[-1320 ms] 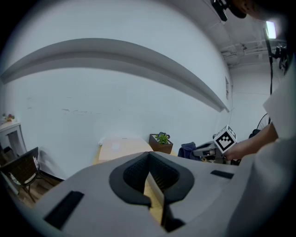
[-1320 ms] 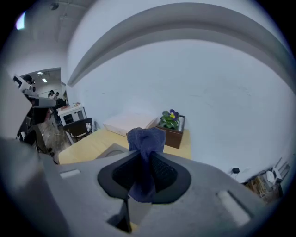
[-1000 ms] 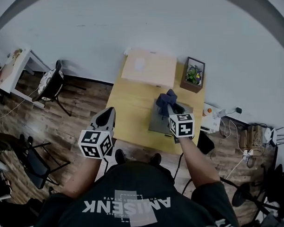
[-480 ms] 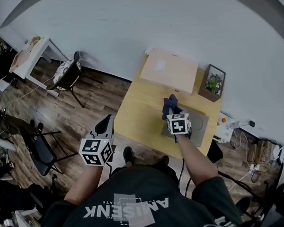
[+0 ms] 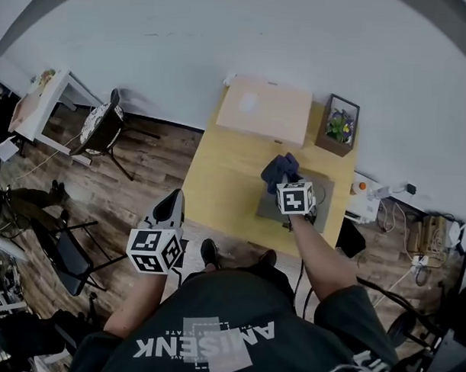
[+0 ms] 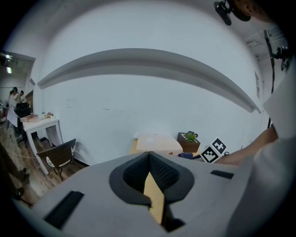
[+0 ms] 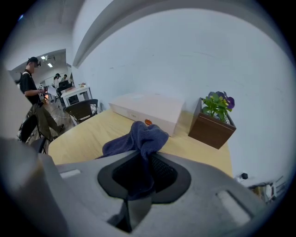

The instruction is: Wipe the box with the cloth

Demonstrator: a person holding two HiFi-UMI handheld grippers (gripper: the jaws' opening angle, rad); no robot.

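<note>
Nearest, the left hand-held gripper (image 6: 149, 159) is hovering left of the yellow wooden counter (image 7: 88, 134), its jaws pressed together on nothing. The right hand-held gripper (image 7: 144, 157) is clamping a crumpled dark blue terry cloth (image 7: 138, 134), which is bunching up above the counter. Farther off, the flat, pale rectangular box (image 7: 148, 109) is lying closed at the counter's far end, apart from the cloth.
</note>
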